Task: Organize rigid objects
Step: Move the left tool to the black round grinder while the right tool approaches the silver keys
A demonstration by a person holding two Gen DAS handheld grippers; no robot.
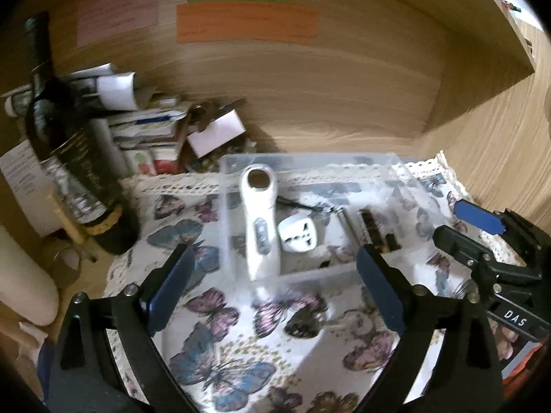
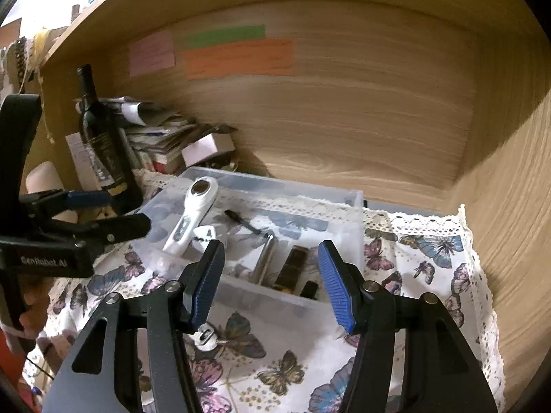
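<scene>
Clutter has been gathered into the clear plastic box (image 1: pixel 310 161) on the butterfly cloth (image 1: pixel 241 344): a white handheld device (image 1: pixel 258 227) leaning up against its far rim, a white plug adapter (image 1: pixel 297 235) beside it, dark sticks (image 2: pixel 292 268) to the right. The left gripper (image 1: pixel 275 275) and right gripper (image 2: pixel 272 275) both hover wide open and empty before the box, probably ready for another item, though a small white thing (image 2: pixel 206 335) lies outside on the cloth

Wood shelf (image 2: pixel 378 144), butterfly cloth (image 2: pixel 430 258), clear bin (image 2: pixel 344 203)
</scene>
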